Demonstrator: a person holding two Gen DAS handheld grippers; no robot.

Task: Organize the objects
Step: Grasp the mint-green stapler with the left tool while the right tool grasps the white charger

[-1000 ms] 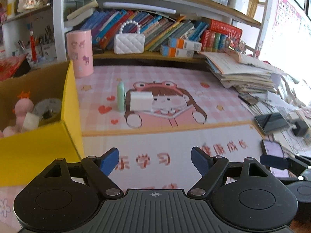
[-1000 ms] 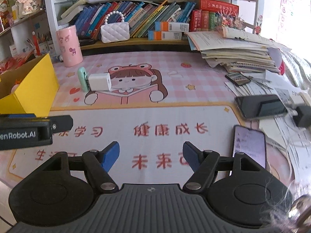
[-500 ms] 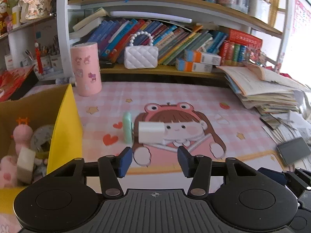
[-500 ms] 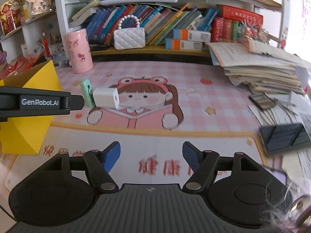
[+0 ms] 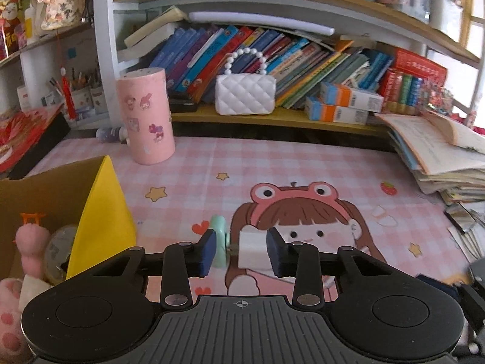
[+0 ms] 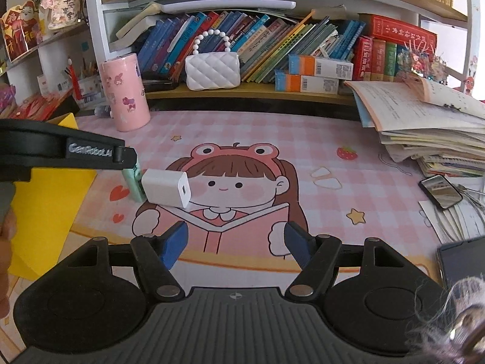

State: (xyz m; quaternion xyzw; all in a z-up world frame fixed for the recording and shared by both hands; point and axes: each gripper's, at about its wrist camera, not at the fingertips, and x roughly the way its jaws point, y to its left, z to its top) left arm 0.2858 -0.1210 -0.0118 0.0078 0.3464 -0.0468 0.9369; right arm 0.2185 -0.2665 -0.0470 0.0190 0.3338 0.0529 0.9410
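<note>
Left wrist view: your left gripper (image 5: 241,253) at lower centre, jaws just been closing around white charger (image 5: 252,250) plus mint clip (image 5: 220,244) plugged to it; pads flank the pair, squeeze not confirmed. Step: pickup. Yellow box (image 5: 103,212) at left, likely destination.

Right wrist view: your right gripper (image 6: 235,241) half spread, empty, bottom centre. Charger left of centre on pink mat (image 6: 318,139). Next: finish squeeze, lift straight, swing left to box.

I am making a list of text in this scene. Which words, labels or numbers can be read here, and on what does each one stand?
"GenRobot.AI": white letters on the black arm of the left gripper.
Chinese characters on the white figurine: too small to read surely.
Spines of the leaning shelf books: too small.
Barcodes on the orange-blue boxes: blurred.
</note>
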